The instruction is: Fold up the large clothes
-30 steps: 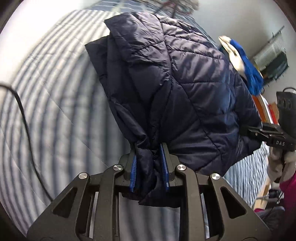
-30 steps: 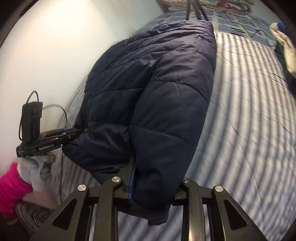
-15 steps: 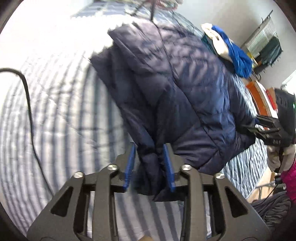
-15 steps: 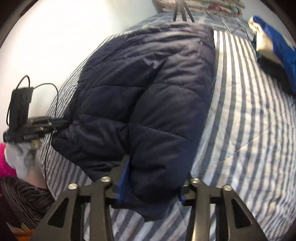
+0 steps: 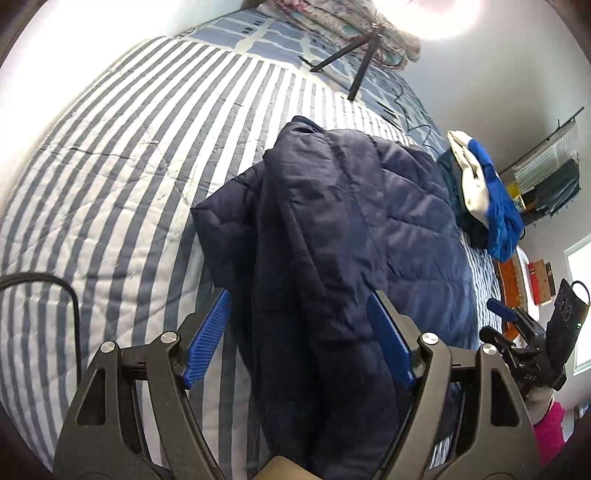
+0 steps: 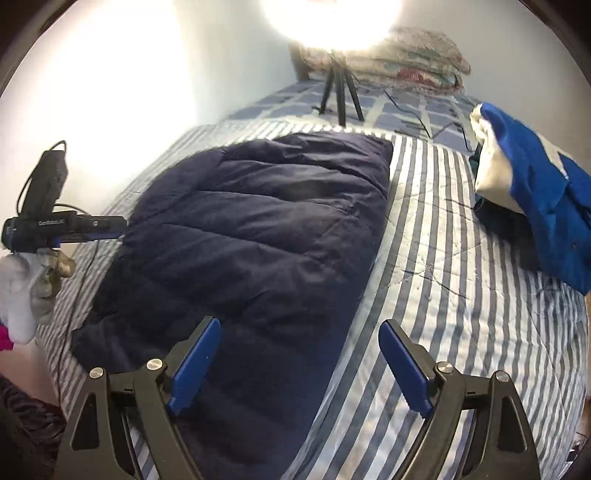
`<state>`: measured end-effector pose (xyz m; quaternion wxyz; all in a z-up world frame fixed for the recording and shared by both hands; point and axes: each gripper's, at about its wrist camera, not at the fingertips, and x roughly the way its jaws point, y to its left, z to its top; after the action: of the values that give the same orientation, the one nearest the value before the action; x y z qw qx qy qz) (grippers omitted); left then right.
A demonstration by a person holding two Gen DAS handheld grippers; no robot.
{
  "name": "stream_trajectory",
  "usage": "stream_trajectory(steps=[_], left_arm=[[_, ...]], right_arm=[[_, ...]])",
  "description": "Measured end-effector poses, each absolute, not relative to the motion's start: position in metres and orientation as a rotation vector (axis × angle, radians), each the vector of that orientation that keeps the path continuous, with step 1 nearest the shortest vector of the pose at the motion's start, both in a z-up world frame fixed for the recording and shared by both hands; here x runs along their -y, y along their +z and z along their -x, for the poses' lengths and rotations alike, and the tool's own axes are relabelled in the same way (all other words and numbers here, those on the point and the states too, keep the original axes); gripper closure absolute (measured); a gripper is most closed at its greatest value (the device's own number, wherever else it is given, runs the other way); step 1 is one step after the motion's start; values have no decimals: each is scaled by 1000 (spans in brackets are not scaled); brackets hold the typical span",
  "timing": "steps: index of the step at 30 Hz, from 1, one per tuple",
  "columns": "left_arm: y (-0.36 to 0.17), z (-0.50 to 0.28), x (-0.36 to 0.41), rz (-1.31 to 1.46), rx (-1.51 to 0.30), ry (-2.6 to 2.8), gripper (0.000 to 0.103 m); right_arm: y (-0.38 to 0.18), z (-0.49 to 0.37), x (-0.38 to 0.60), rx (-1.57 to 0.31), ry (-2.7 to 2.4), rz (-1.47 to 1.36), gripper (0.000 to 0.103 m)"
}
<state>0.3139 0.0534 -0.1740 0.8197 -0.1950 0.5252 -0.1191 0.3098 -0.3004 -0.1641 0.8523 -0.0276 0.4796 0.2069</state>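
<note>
Quilted jacket (image 6: 258, 236): dark navy, plain, stitched in broad panels. Bedspread (image 6: 461, 295): white with blue-grey stripes; far end (image 5: 266, 33) blue blocks with pale bands. Heaped garment (image 6: 535, 199): bright blue and cream. Gripper pads (image 5: 207, 338): ribbed blue on black frames. Tripod (image 6: 340, 92): black. Glove (image 6: 22, 291) white-grey; sleeve (image 5: 550, 432) pink.

The puffer jacket (image 5: 332, 236) is navy quilted cloth with a faint sheen, stitched into soft padded panels. Under it the bedspread (image 6: 461, 295) is matt quilted cotton-like cloth in blue and white stripes, its seams puckered. The left gripper (image 5: 299, 334) has matt black plastic-looking arms, shiny metal screw heads and fingers (image 5: 207, 336) faced with ribbed blue pads, rubbery in look. The right gripper (image 6: 301, 360) is built alike. A fuzzy blanket (image 6: 406, 55) looks rough and fleecy.
</note>
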Motion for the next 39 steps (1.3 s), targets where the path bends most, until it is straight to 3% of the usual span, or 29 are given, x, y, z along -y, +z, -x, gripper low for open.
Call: stream_trajectory(steps=[3, 6, 12, 15, 30, 33, 35, 39], left_arm=[[-194, -327, -56, 452, -1145, -215, 24], [-208, -330, -61, 441, -1140, -192, 18], [-213, -329, -81, 578, -1133, -258, 17], [-217, -333, -94, 680, -1136, -287, 17], [-223, -361, -86, 794, -1157, -411, 17], [-222, -365, -77, 741, -1166, -412, 23], [-220, -367, -69, 698, -1172, -407, 27], [-218, -370, -60, 674, -1177, -404, 47]], right_arm=[[-177, -328, 298, -1026, 401, 38, 13], [-190, -337, 287, -1042, 419, 24, 13], [-195, -338, 272, -1039, 475, 62, 8], [-192, -342, 290, -1033, 498, 9, 0], [-242, -376, 353, -1151, 651, -468, 5], [-248, -381, 353, -1133, 678, -514, 9], [-250, -385, 351, -1133, 693, -542, 20], [-251, -388, 338, -1144, 714, -543, 29]])
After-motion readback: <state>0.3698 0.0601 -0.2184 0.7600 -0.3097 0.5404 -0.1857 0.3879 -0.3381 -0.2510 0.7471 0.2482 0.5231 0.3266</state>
